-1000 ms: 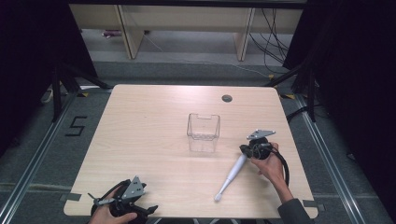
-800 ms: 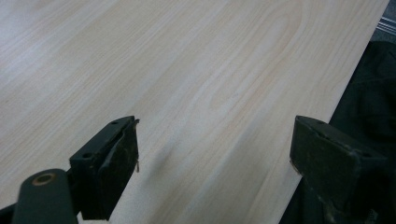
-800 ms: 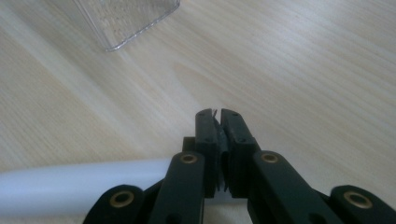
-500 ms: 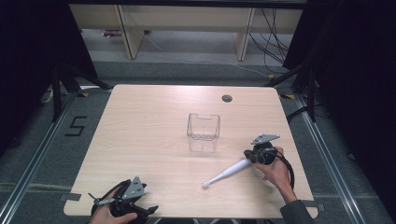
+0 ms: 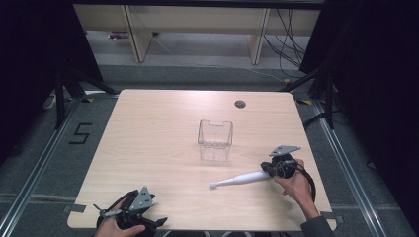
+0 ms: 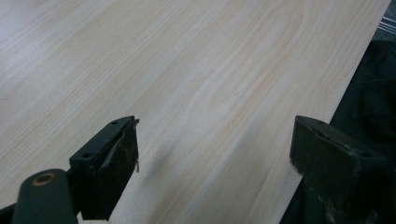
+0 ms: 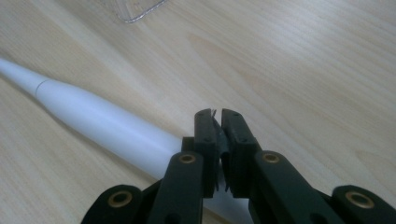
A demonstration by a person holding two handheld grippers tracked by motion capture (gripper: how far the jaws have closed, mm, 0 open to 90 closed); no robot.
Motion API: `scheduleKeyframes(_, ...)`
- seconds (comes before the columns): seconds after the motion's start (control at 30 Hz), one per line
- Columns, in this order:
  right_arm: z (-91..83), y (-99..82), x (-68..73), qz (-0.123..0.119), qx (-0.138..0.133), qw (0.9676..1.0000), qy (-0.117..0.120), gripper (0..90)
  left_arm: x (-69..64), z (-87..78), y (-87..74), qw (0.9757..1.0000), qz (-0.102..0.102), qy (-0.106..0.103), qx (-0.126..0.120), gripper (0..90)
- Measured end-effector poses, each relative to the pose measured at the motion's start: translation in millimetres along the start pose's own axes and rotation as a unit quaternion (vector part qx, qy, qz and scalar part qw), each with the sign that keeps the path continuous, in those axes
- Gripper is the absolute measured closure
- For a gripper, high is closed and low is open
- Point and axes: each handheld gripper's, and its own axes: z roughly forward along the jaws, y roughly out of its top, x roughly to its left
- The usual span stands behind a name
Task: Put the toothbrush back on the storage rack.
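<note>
A long white wand (image 5: 239,178) with a tapered tip lies on the wooden table (image 5: 148,143), pointing left. At its thick end my right gripper (image 5: 267,171) is held by a hand. In the right gripper view the jaws (image 7: 215,114) stand shut, and the wand (image 7: 93,116) runs underneath them rather than between them. My left gripper (image 5: 155,221) rests in a hand at the table's front left edge. Its jaws (image 6: 217,135) are open wide over bare wood.
A clear plastic container (image 5: 215,139) stands upright at mid-table, just beyond the wand's tip, and its rim shows in the right gripper view (image 7: 135,11). A round cable hole (image 5: 240,104) sits near the far edge. Dark floor lies past the table's front edge (image 6: 369,93).
The wand's tip has swung from pointing toward the front edge round to the left, pivoting at my right gripper, which shifted slightly. The left gripper has not moved.
</note>
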Motion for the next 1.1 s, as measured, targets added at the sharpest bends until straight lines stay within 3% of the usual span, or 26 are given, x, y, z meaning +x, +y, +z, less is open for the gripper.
scheduleKeyframes(0.03,-0.1,-0.8,3.0,0.02,-0.001,0.9998,0.006,85.2,0.2,-0.2,0.1,1.0,0.001,-0.002,0.0,14.8)
scheduleKeyframes(0.07,-1.9,-1.4,0.3,-0.003,0.004,1.0,0.003,85.1,0.6,-0.8,0.5,1.0,0.002,-0.005,0.004,14.8)
scheduleKeyframes(0.1,-2.8,-1.7,2.1,0.01,0.003,0.9999,0.006,85.0,0.5,-0.4,0.1,1.0,0.0,-0.002,-0.001,14.8)
scheduleKeyframes(0.2,-3.7,-4.4,1.8,0.0,-0.008,1.0,0.0,84.8,1.2,-0.6,0.2,1.0,0.0,-0.004,0.003,14.8)
scheduleKeyframes(0.4,-8.0,-7.4,2.3,0.01,0.006,0.9999,0.01,84.8,0.0,-0.3,0.1,1.0,0.001,0.0,0.0,14.8)
scheduleKeyframes(0.57,-8.7,-10.6,4.3,0.005,0.0,1.0,0.003,84.7,0.1,-0.3,-0.4,1.0,-0.002,0.0,-0.001,14.8)
scheduleKeyframes(0.6,-10.9,-10.2,6.2,0.017,0.014,0.9997,0.013,84.5,0.1,-0.3,-0.3,1.0,-0.002,0.0,-0.001,14.8)
scheduleKeyframes(0.67,-9.3,-11.7,5.7,0.003,0.004,1.0,0.008,84.4,0.3,-0.5,0.0,1.0,0.001,-0.002,-0.001,14.8)
scheduleKeyframes(0.73,-11.3,-12.4,8.7,0.026,0.012,0.9995,0.012,84.3,0.1,-0.7,0.0,1.0,0.0,0.0,-0.001,14.8)
scheduleKeyframes(0.77,-10.6,-13.2,6.8,0.008,0.005,0.9999,0.009,84.3,0.2,-0.7,0.0,1.0,0.0,0.0,-0.001,14.8)
scheduleKeyframes(0.8,-10.8,-13.8,6.5,0.007,0.006,0.9999,0.01,84.2,1.0,-0.5,0.0,1.0,0.0,-0.003,0.002,14.8)
scheduleKeyframes(0.87,-13.4,-15.0,8.8,0.029,0.013,0.9994,0.013,84.1,0.9,-0.6,-0.1,1.0,-0.001,-0.002,0.002,14.8)
scheduleKeyframes(0.9,-13.9,-15.5,7.0,0.013,0.016,0.9997,0.01,83.9,0.0,-0.9,-0.3,1.0,-0.002,0.0,-0.002,14.8)
scheduleKeyframes(1.07,-16.2,-17.4,11.2,0.018,0.01,0.9998,0.007,83.5,0.1,-0.7,-0.1,1.0,0.0,0.0,-0.001,14.8)
scheduleKeyframes(1.1,-18.5,-16.8,11.9,0.023,0.02,0.9995,0.012,83.5,-0.1,-0.6,-0.3,1.0,-0.002,0.0,-0.001,14.8)
